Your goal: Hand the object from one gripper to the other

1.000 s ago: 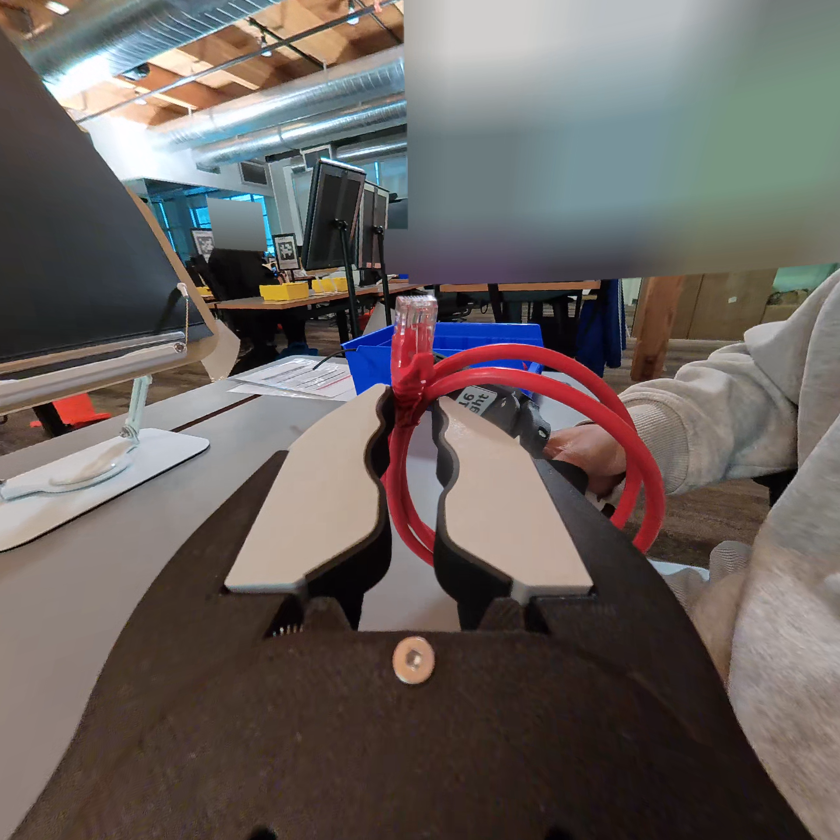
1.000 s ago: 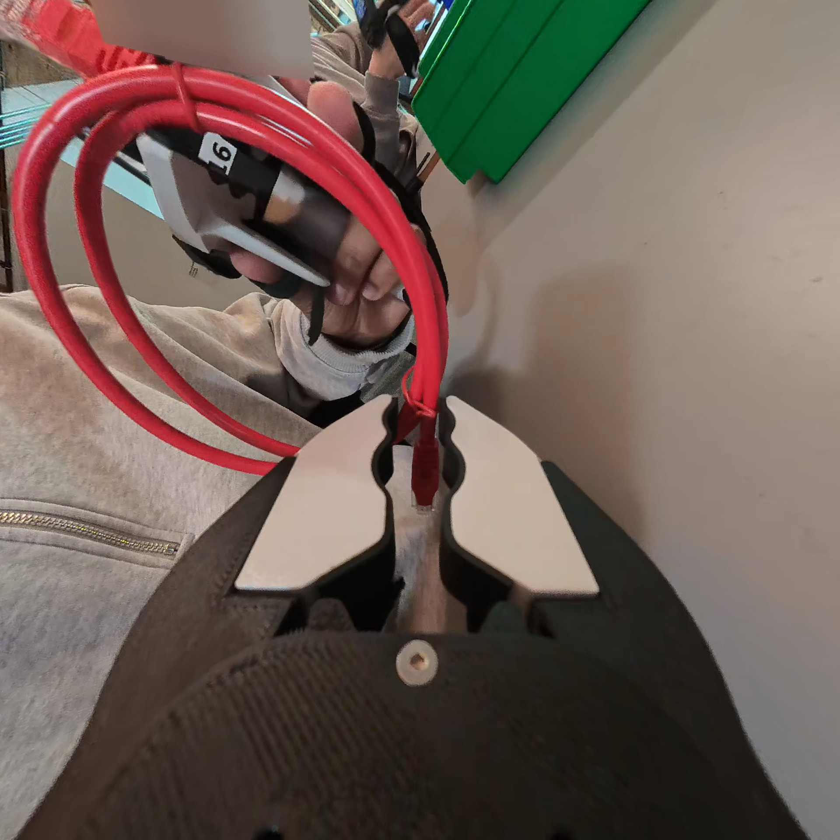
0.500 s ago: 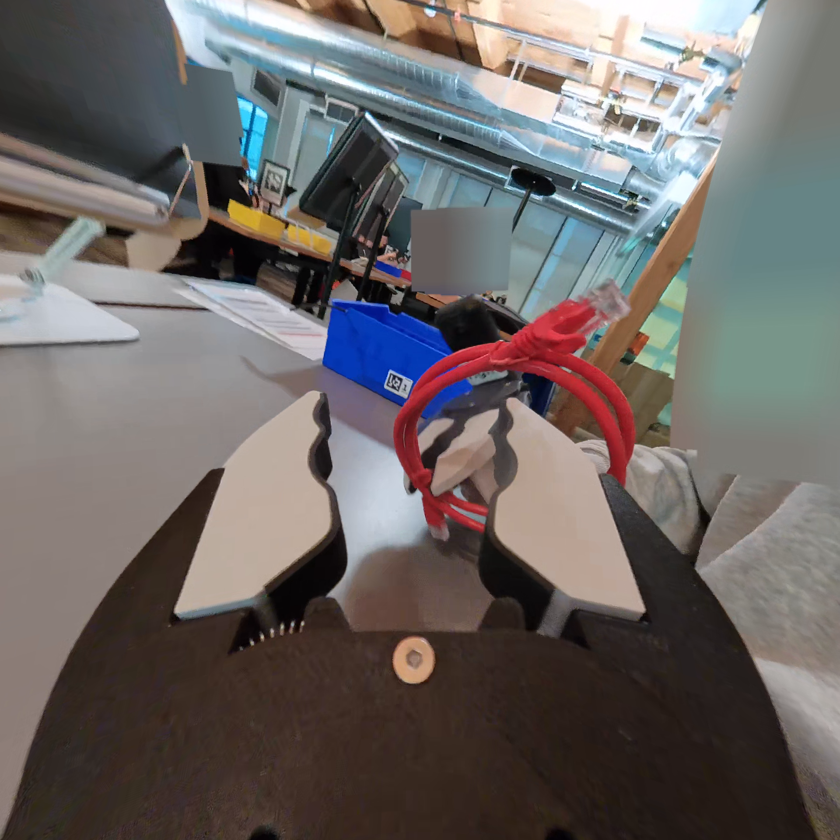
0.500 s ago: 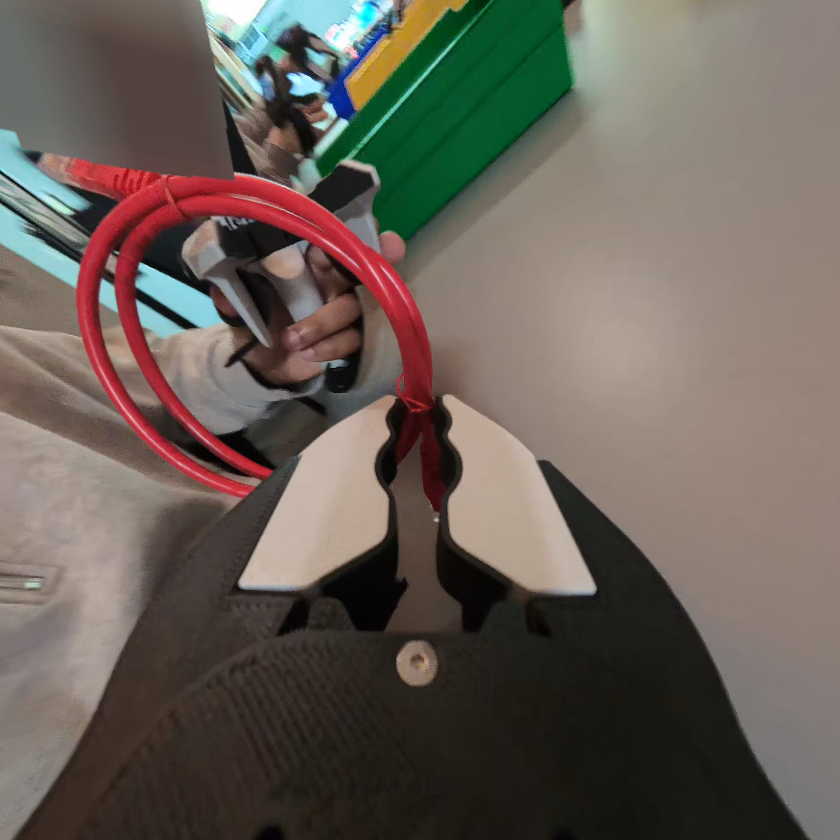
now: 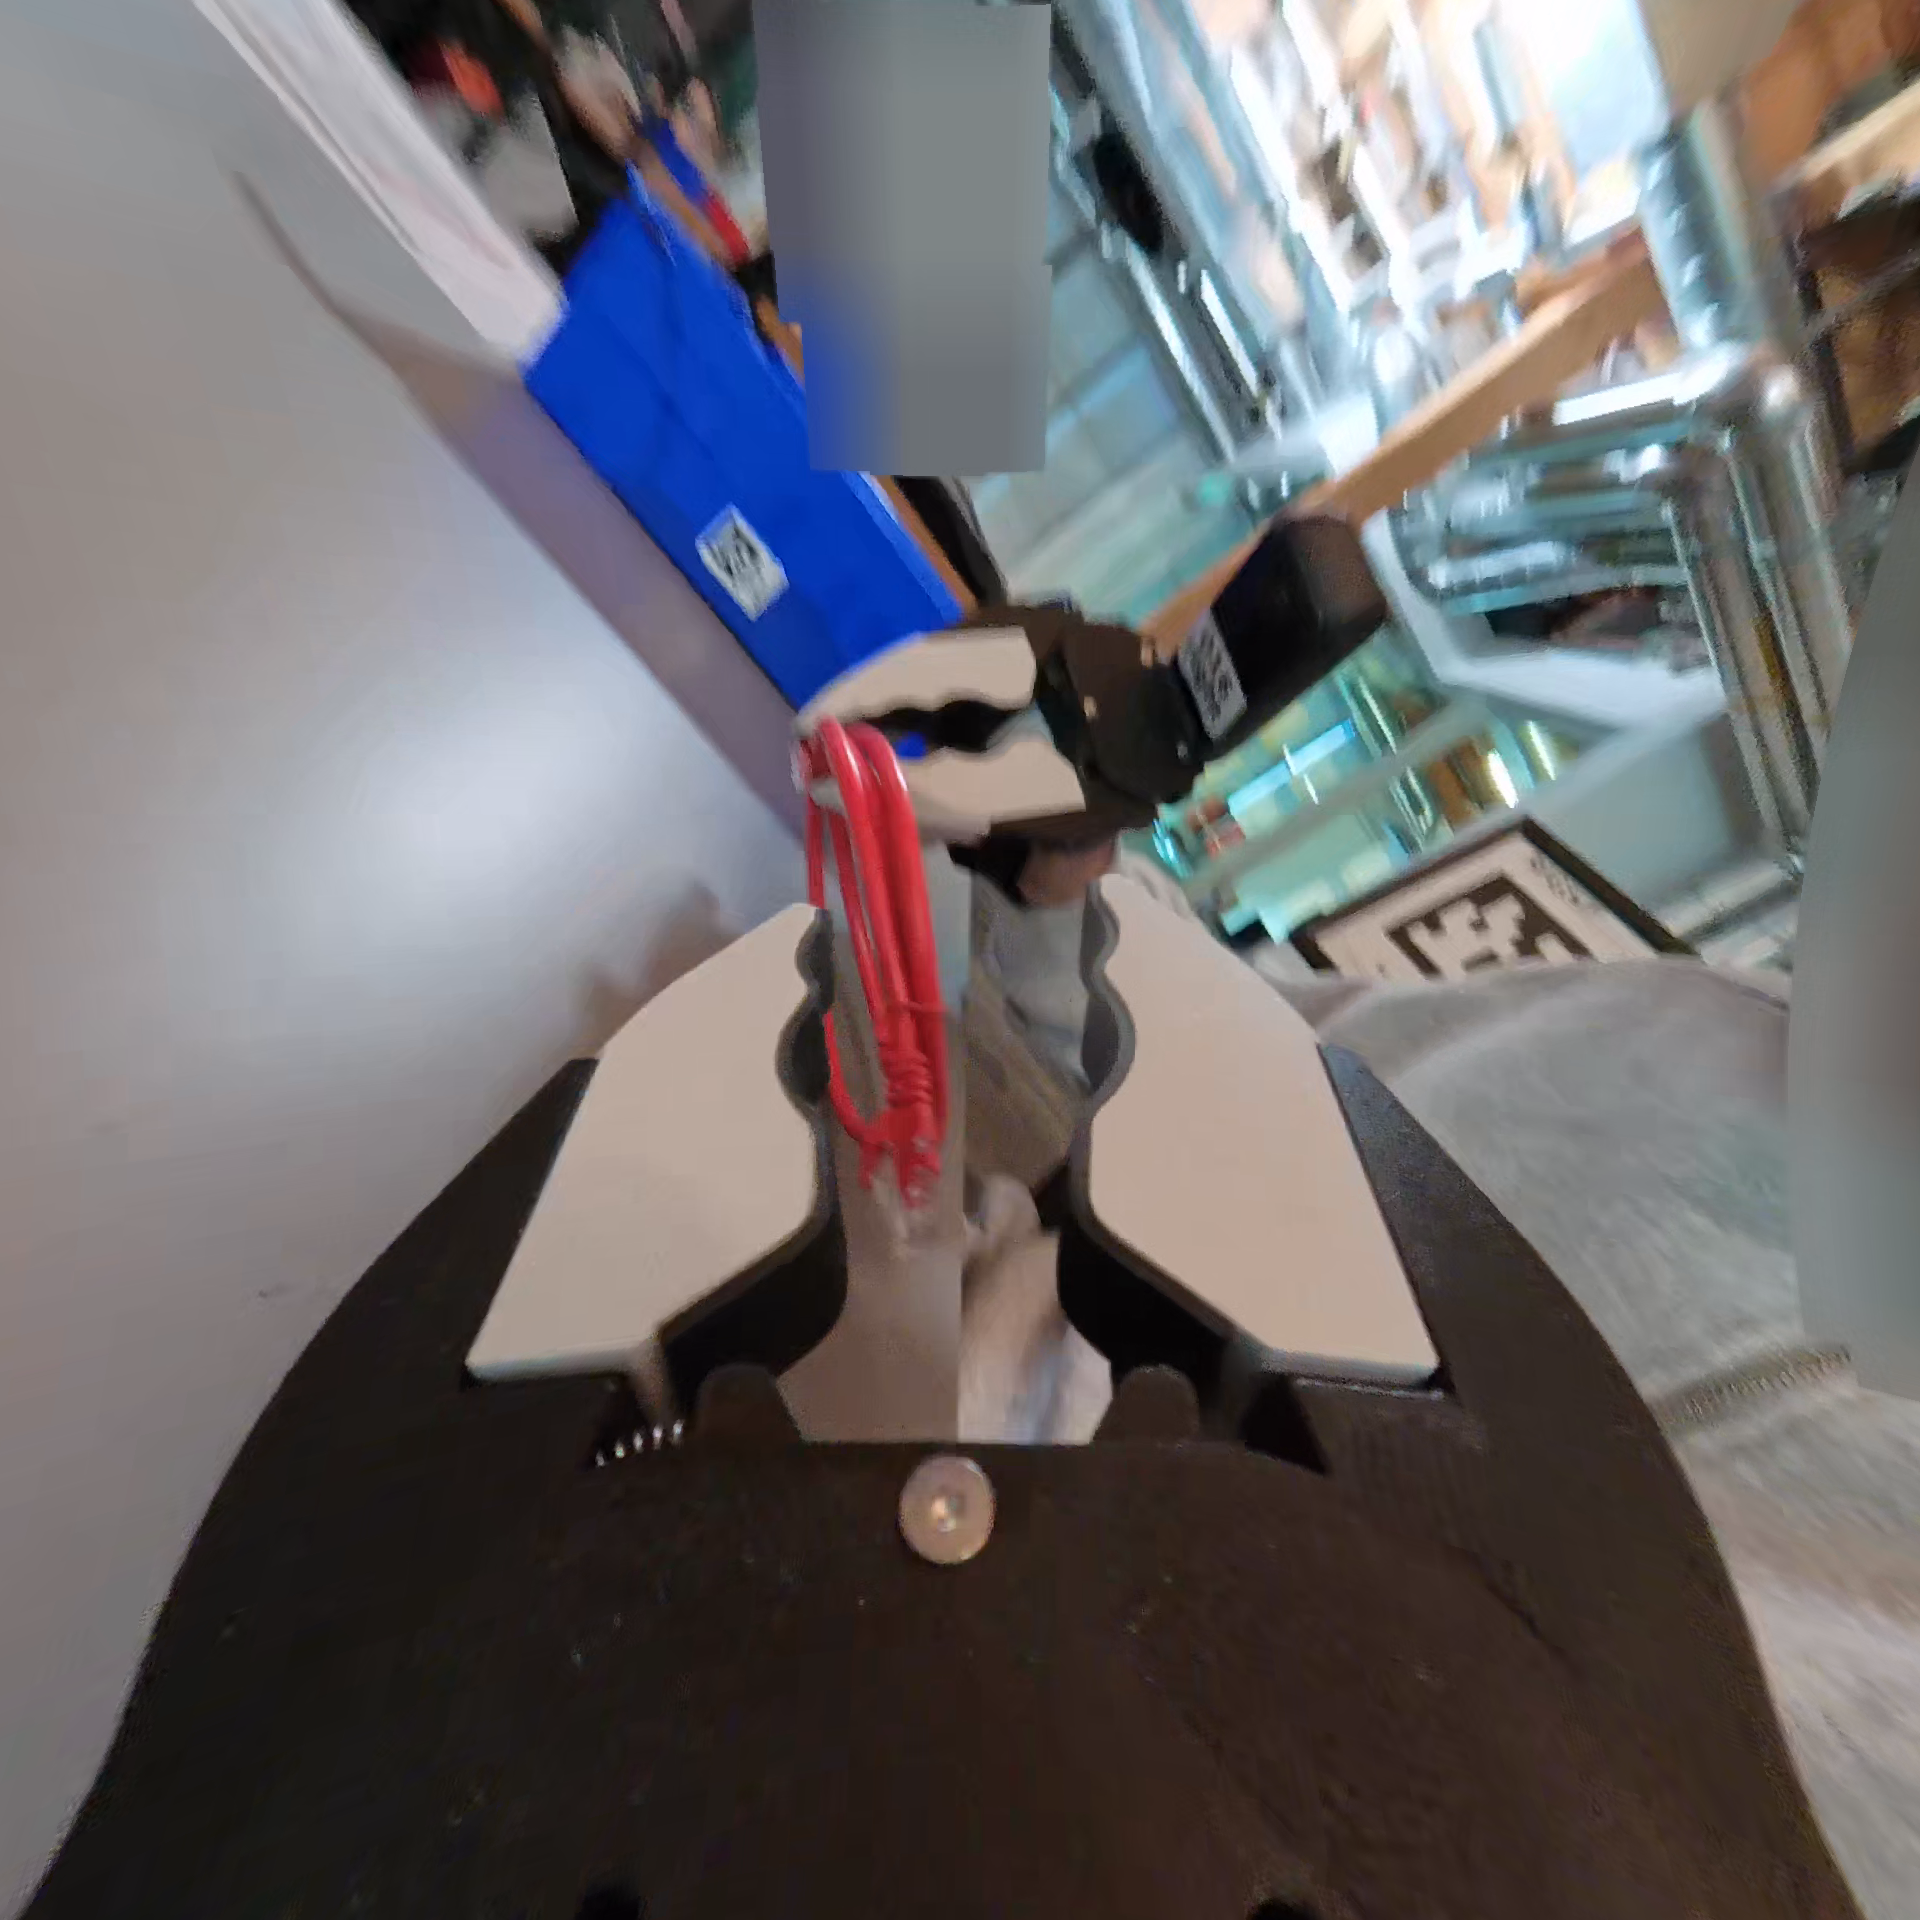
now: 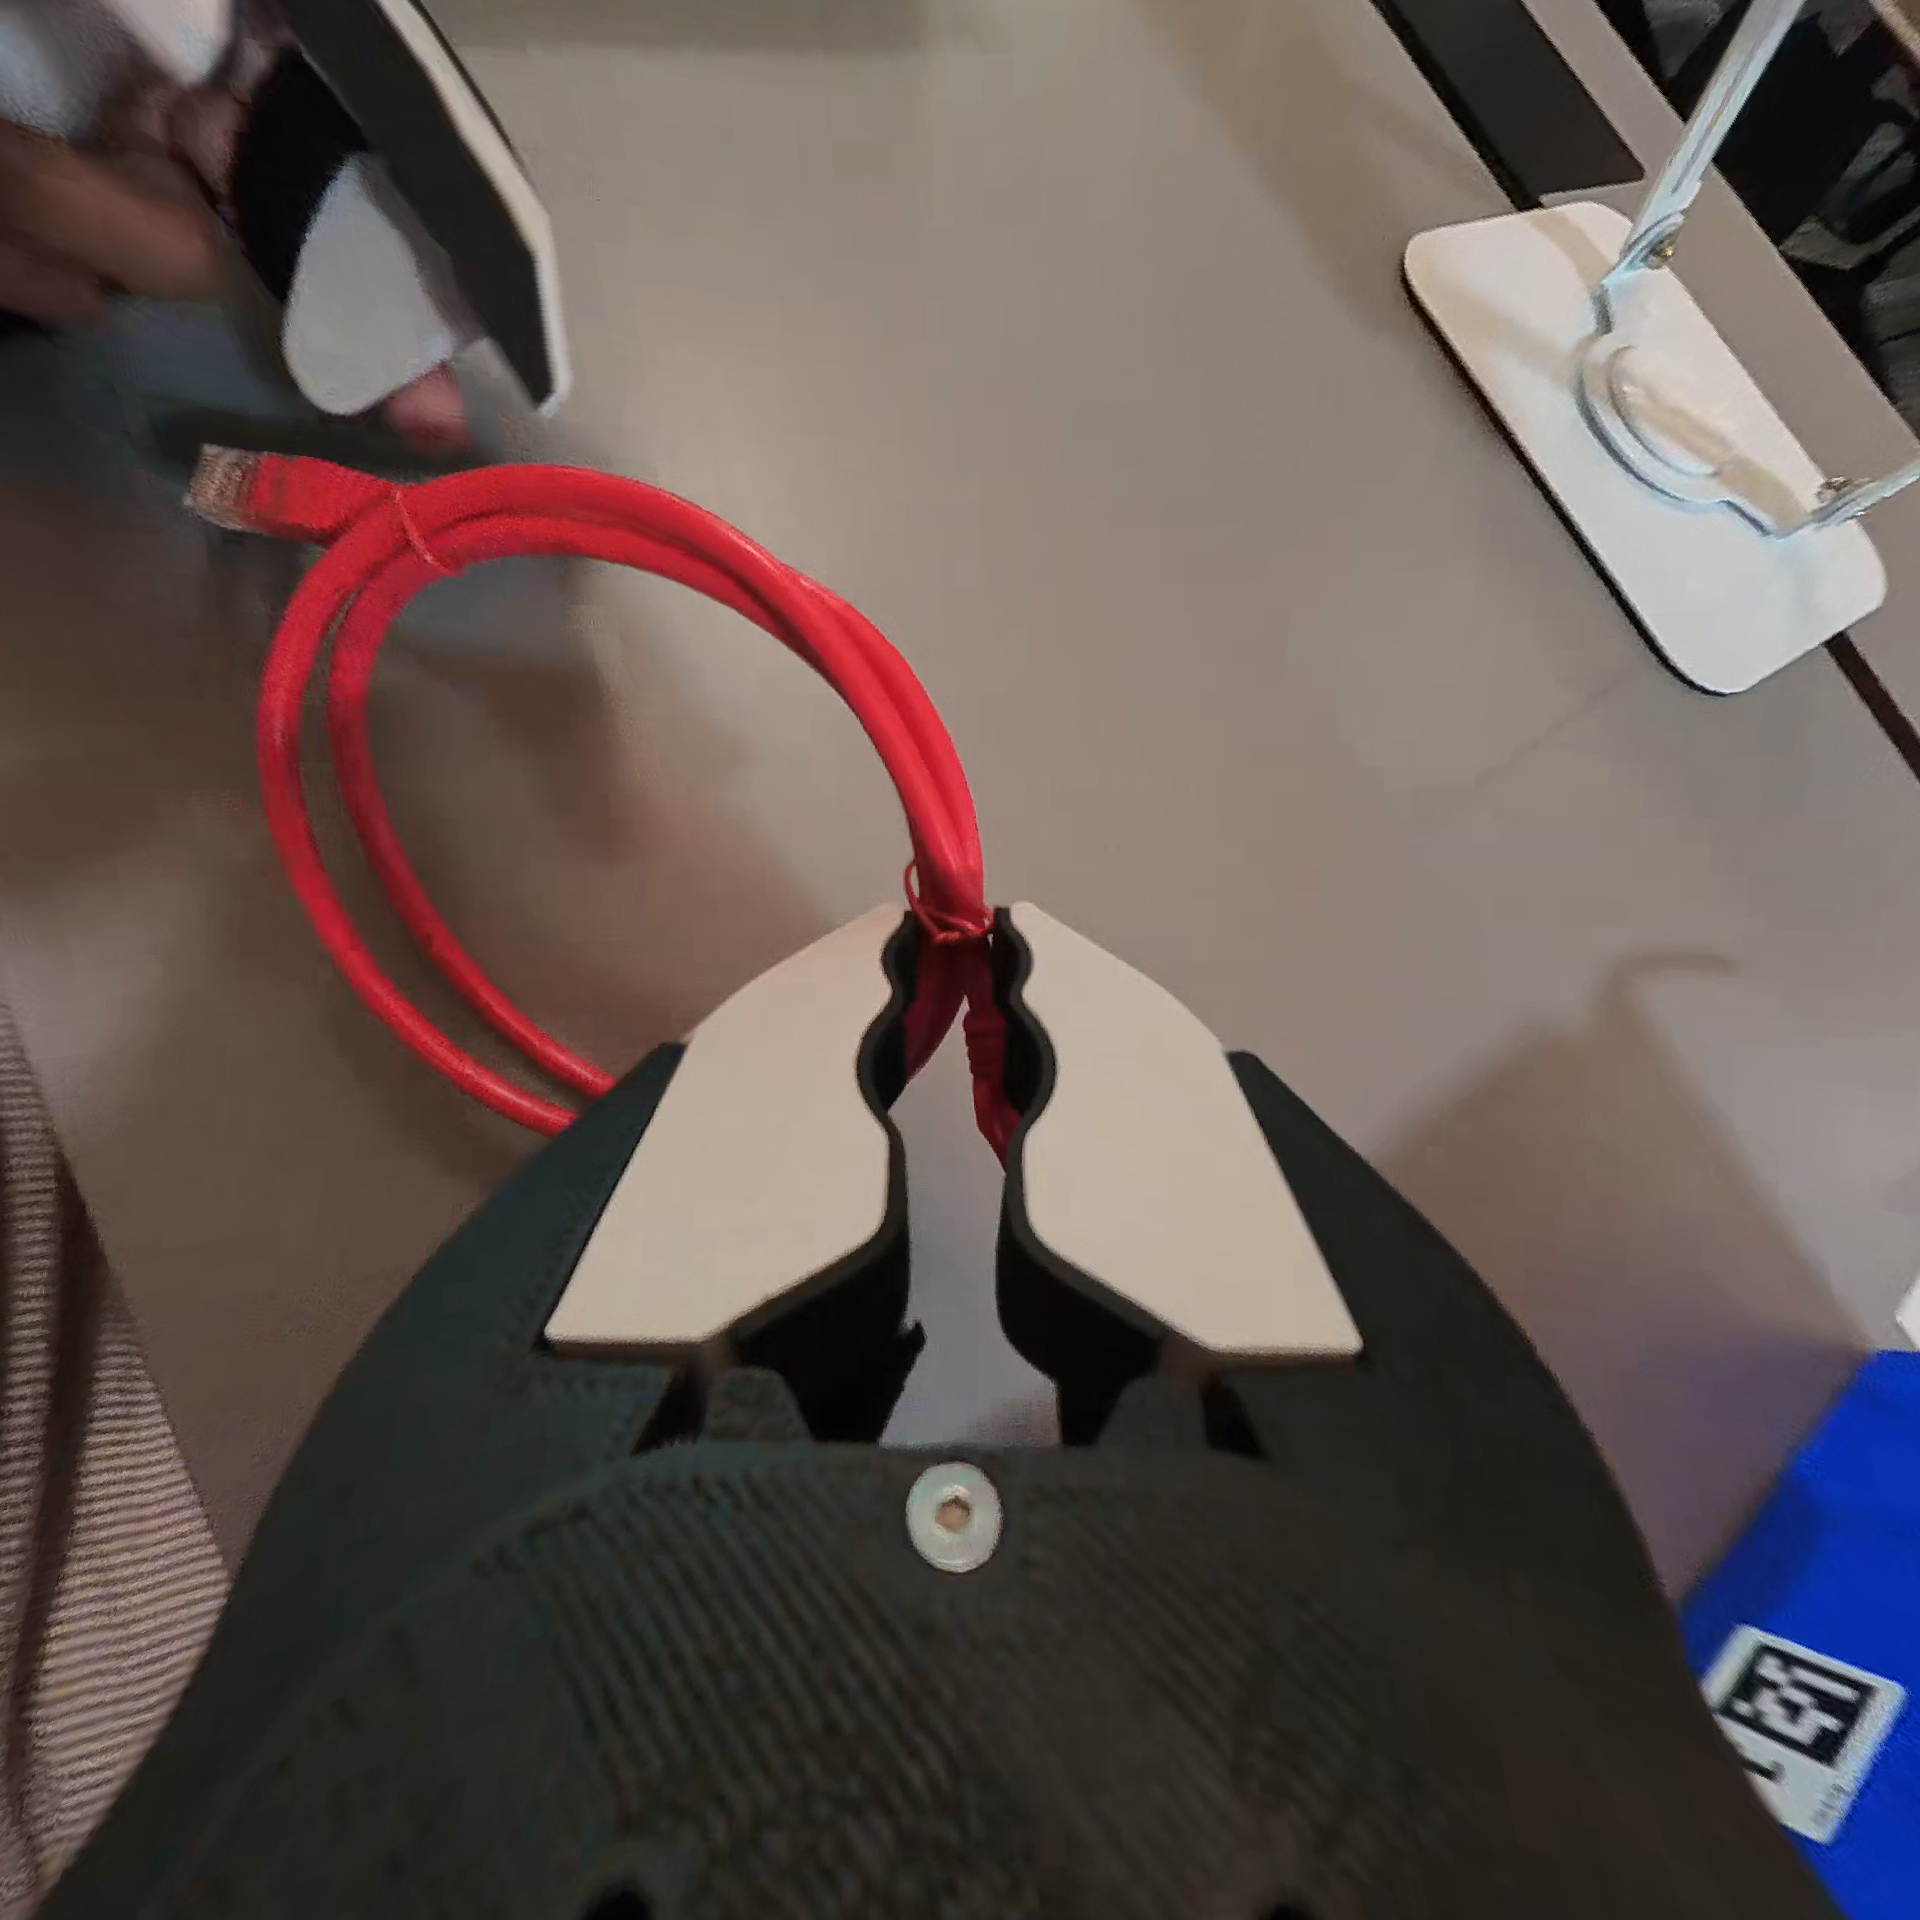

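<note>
A coiled red network cable (image 6: 665, 520) hangs from my right gripper (image 6: 951, 920), which is shut on the tied part of the coil beside one plug. The loop sticks out to the left above the grey table (image 6: 1143, 416), with the other plug (image 6: 249, 488) at its far end. My left gripper (image 5: 961, 914) is open and holds nothing. In the left wrist view the right gripper (image 5: 831, 753) is just ahead, and the cable (image 5: 878, 935) dangles from it in line with my open fingers. The left gripper (image 6: 447, 353) shows blurred at the top left of the right wrist view.
A blue bin (image 5: 707, 416) stands on the table; it also shows in the right wrist view (image 6: 1818, 1558). A white monitor stand base (image 6: 1642, 436) sits at the back right. Papers (image 5: 416, 156) lie beyond the bin. A grey sleeve (image 5: 1558, 1143) is at the right. Across from one pair of fingers to the other is roughly 12 cm.
My left gripper let go of the cable, opened and drew back. My right gripper kept its hold and swung the coil out over the table.
</note>
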A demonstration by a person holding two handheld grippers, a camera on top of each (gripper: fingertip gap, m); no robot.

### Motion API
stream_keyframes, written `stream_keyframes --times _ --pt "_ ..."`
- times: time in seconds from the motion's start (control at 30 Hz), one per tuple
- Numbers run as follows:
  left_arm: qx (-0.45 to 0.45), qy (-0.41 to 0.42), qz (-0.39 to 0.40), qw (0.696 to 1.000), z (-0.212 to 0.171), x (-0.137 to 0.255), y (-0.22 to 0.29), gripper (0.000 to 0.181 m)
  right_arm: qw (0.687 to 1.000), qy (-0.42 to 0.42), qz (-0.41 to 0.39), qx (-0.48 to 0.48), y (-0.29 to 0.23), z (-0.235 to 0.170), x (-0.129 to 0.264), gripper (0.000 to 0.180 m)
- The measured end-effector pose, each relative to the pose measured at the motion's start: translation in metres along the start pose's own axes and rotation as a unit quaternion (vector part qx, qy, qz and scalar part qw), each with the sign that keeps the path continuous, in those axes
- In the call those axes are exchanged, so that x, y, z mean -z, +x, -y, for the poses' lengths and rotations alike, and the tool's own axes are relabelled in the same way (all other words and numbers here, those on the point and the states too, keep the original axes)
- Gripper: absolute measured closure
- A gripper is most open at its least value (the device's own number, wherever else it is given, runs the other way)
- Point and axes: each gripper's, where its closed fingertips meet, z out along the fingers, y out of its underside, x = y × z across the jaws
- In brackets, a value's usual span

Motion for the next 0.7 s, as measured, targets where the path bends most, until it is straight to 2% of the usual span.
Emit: stream_keyframes --times 0.03,0.13,0.2,0.3,0.47,0.5,0.63,0.7 --pt "0.005 -0.038 -0.001 0.999 -0.012 -0.005 0.000 0.130 1.000 -0.007 -0.003 0.007 0.001 -0.002 0.000 0.166" --pt "-0.022 -0.123 0.049 0.991 -0.043 -0.014 -0.013 0.129 1.000 -0.008 0.009 0.004 -0.003 -0.002 0.000 0.166" --pt "-0.037 -0.152 0.067 0.985 -0.054 -0.018 -0.016 0.137 1.000 -0.010 0.012 0.004 -0.004 -0.002 0.000 0.166" --pt "-0.052 -0.166 0.077 0.982 -0.059 -0.018 -0.015 0.164 1.000 -0.015 0.007 0.011 -0.005 -0.002 -0.001 0.166" --pt "-0.031 -0.151 0.058 0.986 -0.053 -0.017 -0.009 0.170 0.999 0.015 -0.014 0.024 -0.001 0.005 -0.001 0.164" --pt "-0.020 -0.137 0.048 0.989 -0.049 -0.017 -0.007 0.170 0.999 0.028 -0.024 0.029 0.001 0.007 -0.001 0.161" --pt "-0.007 -0.091 0.035 0.995 -0.035 -0.013 -0.006 0.171 0.995 0.064 -0.077 0.029 0.021 0.012 0.001 0.125" --pt "-0.003 -0.050 0.019 0.999 -0.021 -0.010 -0.002 0.171 0.992 0.093 -0.087 0.010 0.029 0.017 0.005 0.119"
